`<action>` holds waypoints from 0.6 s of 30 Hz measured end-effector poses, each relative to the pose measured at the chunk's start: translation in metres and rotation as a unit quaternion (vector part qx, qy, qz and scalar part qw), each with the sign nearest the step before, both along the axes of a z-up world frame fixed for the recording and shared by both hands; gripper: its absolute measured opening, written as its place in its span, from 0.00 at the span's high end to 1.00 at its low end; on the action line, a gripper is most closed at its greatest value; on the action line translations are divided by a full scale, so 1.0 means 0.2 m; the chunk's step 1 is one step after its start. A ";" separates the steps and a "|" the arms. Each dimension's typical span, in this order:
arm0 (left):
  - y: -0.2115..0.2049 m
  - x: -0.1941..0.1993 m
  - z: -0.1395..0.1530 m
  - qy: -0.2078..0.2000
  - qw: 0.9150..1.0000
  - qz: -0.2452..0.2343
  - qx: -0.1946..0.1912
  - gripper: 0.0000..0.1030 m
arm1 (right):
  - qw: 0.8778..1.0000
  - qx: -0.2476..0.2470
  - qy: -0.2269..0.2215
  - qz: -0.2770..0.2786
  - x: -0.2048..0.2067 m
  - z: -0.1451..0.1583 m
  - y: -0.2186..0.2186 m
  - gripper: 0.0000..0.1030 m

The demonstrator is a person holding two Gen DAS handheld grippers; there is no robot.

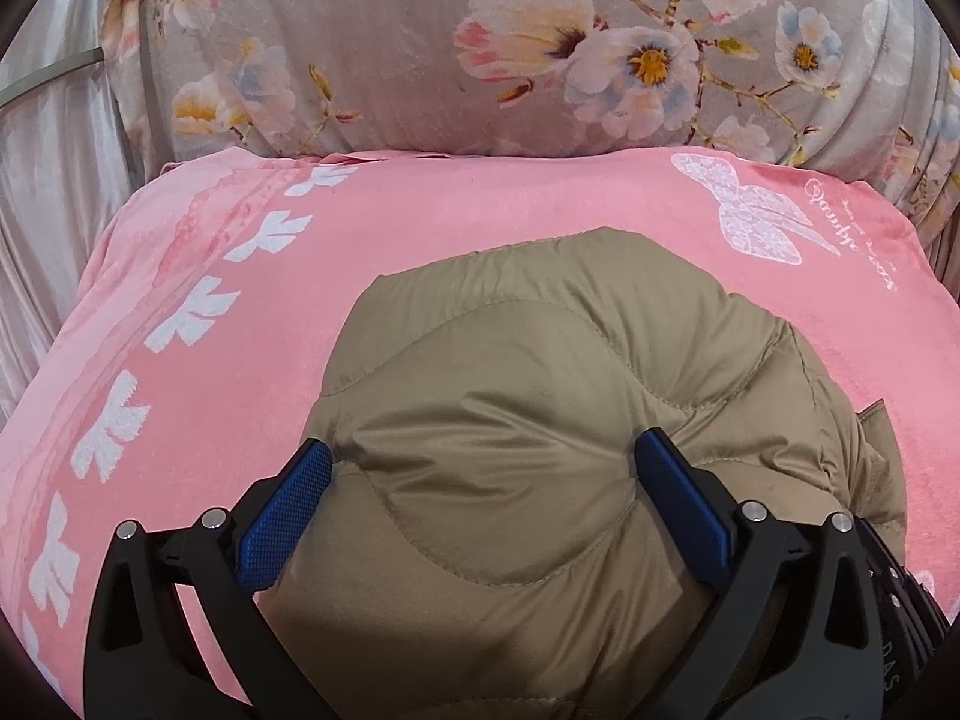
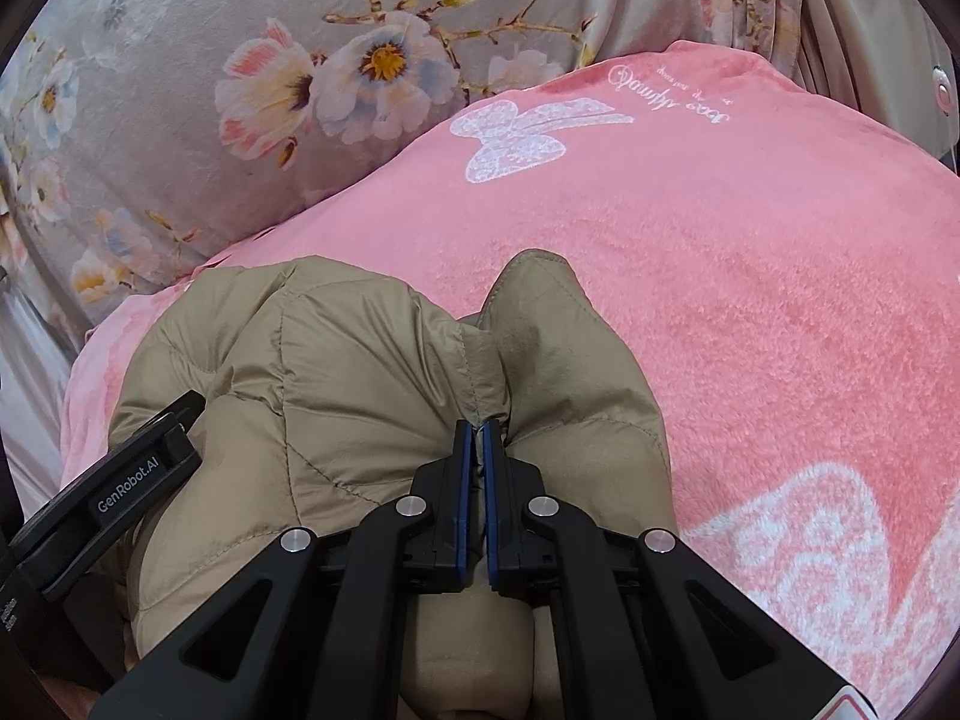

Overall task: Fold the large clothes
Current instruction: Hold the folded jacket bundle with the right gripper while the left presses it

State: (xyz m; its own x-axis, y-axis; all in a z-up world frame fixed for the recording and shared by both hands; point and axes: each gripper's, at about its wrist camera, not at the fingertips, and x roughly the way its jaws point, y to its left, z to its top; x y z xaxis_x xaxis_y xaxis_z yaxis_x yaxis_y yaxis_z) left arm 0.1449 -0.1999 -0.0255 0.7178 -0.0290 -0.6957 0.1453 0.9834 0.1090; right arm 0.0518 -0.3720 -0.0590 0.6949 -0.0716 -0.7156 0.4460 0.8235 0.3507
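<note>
the khaki quilted jacket [image 1: 510,420] lies bunched on the pink blanket [image 1: 420,228], in front of the floral quilt [image 1: 390,48]. the left gripper [image 1: 483,462] points forward and down over the jacket, jaws spread wide, with both blue pads [image 1: 282,516] pressing the sides of a puffy panel without pinching it. the right gripper [image 2: 480,426] points forward along the jacket top, jaws almost fully closed on a thin ridge of jacket fabric at a seam.
</note>
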 end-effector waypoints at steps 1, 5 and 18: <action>0.00 0.00 0.00 -0.001 1.000 0.000 0.001 0.04 | 1.000 0.000 0.000 0.000 0.00 0.00 0.00 0.99; -0.01 0.00 -0.01 -0.005 1.000 0.003 0.007 0.04 | 1.000 -0.002 0.001 -0.001 0.00 0.00 0.00 0.99; -0.01 0.00 -0.01 0.000 1.000 0.000 0.004 0.04 | 1.000 -0.010 0.004 -0.004 0.01 0.00 0.00 0.93</action>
State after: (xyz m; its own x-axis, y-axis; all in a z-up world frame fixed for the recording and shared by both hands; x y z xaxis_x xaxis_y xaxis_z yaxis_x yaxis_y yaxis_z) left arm 0.1458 -0.2014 -0.0270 0.7185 -0.0226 -0.6952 0.1448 0.9824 0.1177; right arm 0.0533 -0.3722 -0.0596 0.6884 -0.0915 -0.7195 0.4548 0.8273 0.3299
